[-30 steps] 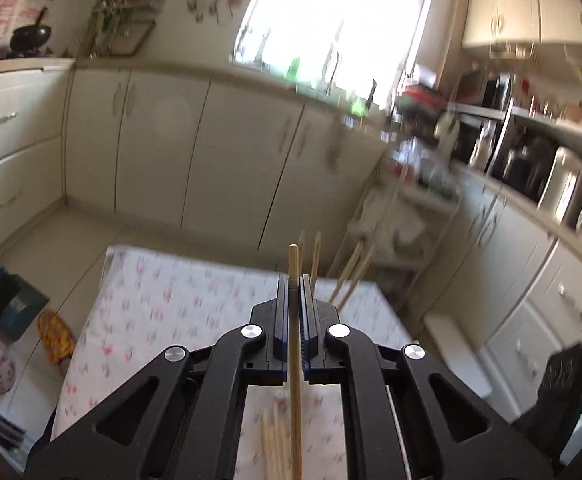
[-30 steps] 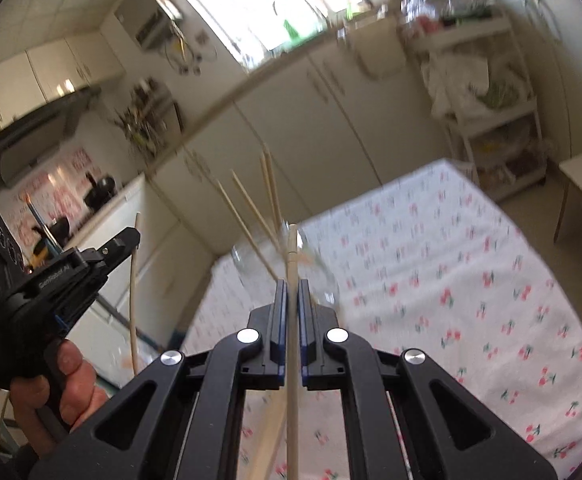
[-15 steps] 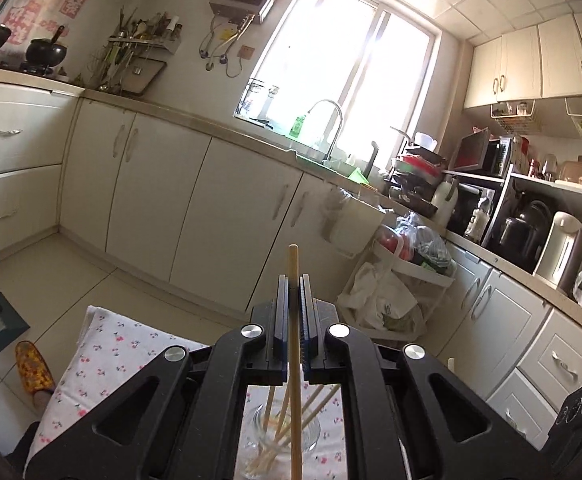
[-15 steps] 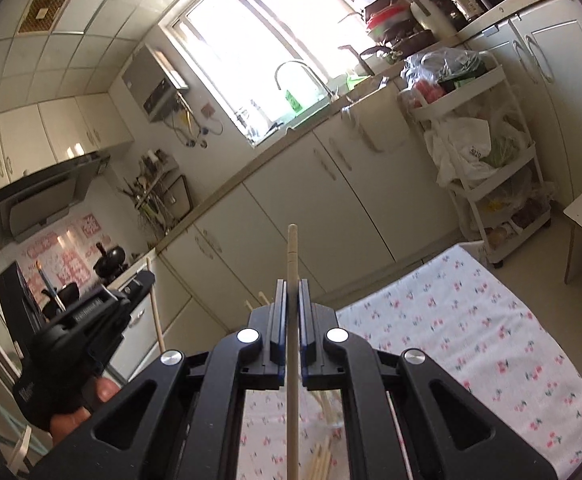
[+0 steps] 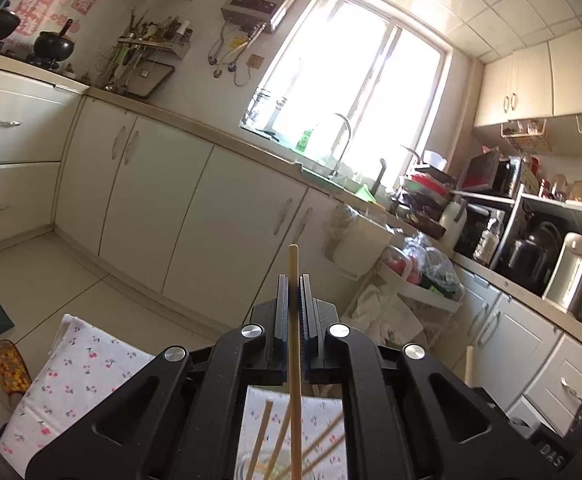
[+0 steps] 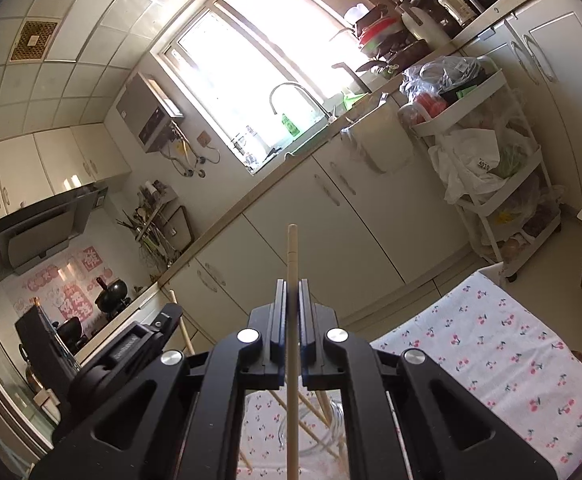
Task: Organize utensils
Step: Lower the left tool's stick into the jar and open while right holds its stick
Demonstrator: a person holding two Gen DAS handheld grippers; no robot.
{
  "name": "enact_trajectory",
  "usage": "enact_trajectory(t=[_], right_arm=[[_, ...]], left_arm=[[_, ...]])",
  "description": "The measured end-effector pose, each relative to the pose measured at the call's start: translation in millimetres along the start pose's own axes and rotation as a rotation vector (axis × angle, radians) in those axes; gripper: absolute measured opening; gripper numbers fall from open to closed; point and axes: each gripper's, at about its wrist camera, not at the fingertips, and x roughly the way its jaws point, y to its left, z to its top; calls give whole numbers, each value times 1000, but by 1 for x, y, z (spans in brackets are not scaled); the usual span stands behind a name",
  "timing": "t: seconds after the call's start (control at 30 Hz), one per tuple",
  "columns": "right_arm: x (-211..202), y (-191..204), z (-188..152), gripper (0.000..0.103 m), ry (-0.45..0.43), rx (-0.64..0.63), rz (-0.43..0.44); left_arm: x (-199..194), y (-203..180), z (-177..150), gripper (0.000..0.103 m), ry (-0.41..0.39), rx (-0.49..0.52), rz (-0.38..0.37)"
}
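**Both grippers tilted up, one chopstick each**

Since a second earlier both cameras had swung upward, and the cherry-print tablecloth (image 5: 87, 376) had dropped low in view. The left gripper (image 5: 294, 304) was clamped on one chopstick (image 5: 293, 280), its long axis running along the fingers, tip toward the cabinets. Below it, about four chopsticks (image 5: 263, 436) leaned in a glass jar (image 6: 331, 428). The right gripper (image 6: 292, 304) likewise pinched one chopstick (image 6: 292, 260), pointing forward and upward.
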Motion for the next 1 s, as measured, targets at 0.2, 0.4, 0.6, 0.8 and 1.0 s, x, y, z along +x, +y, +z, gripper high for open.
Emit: enact_trajectory(t=[0.2, 0.4, 0.6, 0.8, 1.0], right_arm=[[9, -3, 0, 6, -17, -10, -4], [23, -12, 1, 6, -31, 0, -10], [37, -13, -2, 6, -45, 4, -9], [47, -10, -4, 6, -75, -2, -10], [58, -9, -6, 6, -103, 3, -14]], left_arm=[[21, -2, -7, 5, -58, 12, 18], [29, 0, -23, 5, -89, 41, 31], [29, 5, -43, 5, -114, 95, 60], [25, 9, -53, 5, -121, 132, 64], [19, 15, -61, 5, -94, 151, 49]])
